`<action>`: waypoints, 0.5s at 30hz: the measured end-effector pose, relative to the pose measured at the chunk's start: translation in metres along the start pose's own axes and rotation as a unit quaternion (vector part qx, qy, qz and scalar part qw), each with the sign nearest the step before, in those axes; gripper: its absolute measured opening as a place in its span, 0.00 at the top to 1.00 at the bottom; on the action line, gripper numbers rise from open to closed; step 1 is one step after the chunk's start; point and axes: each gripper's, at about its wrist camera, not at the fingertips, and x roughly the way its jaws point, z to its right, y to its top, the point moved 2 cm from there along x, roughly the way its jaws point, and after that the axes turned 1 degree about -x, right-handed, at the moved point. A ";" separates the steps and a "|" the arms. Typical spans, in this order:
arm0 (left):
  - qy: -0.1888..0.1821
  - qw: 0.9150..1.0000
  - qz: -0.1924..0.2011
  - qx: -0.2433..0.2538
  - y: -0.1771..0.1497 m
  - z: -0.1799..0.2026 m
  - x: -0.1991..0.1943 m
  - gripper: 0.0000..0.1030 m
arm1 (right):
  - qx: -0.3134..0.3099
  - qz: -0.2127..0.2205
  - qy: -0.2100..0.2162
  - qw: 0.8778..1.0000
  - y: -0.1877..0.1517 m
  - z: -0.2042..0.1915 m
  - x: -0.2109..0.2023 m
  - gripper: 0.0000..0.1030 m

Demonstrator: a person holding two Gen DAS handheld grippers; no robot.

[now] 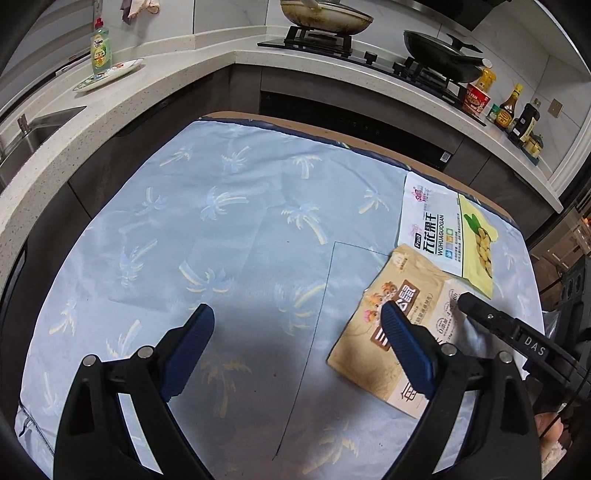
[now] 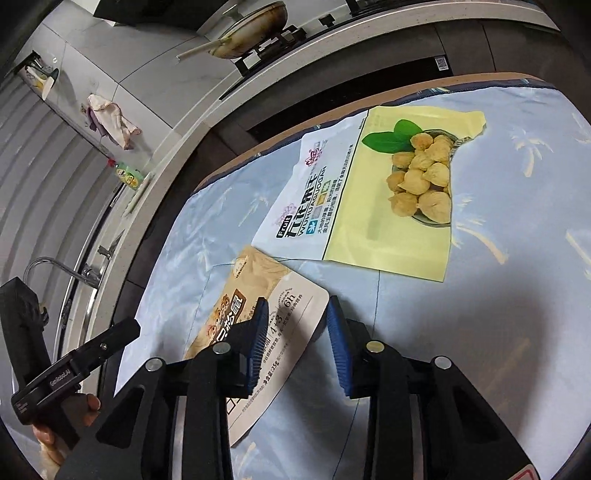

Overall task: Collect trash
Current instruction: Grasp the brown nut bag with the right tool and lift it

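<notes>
My right claw [image 2: 295, 325] is partly open, straddling the near edge of the tan snack pouch [image 2: 258, 295], not gripping; my left claw [image 1: 297, 325] gapes wide over the blue cloth [image 1: 221, 221]; the fig bag [image 2: 369, 184] lies just beyond.

A pale speckled counter [image 1: 207, 55] ran around the corner of the kitchen, with dark cabinets [image 1: 155, 122] under it. On the gas stove [image 1: 332, 44] stood two pans. A steel sink [image 1: 33, 129] was at the left. The walls [image 1: 236, 14] were grey tiles. The surface wore a light-blue cloth [image 1: 229, 206] with palm trees.
</notes>
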 end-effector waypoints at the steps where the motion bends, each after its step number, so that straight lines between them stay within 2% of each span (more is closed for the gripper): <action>1: 0.000 1.000 0.000 0.000 0.000 0.000 0.001 0.15 | 0.002 -0.002 0.006 1.000 0.000 0.000 0.002 0.81; 2: 0.000 1.000 -0.001 -0.001 0.000 0.000 0.001 0.15 | 0.004 -0.004 0.012 1.000 0.001 0.000 0.004 0.89; 6: -0.002 1.000 -0.002 -0.005 0.003 -0.001 0.004 0.15 | 0.009 0.007 0.033 0.999 0.000 -0.004 0.000 0.95; 9: -0.004 1.000 0.000 -0.001 0.005 0.001 0.003 0.15 | 0.013 0.026 0.050 0.998 -0.003 -0.008 -0.019 0.97; 15: -0.027 1.000 0.001 0.012 0.013 0.024 0.003 0.13 | 0.043 0.093 0.027 0.994 -0.013 0.005 -0.099 0.98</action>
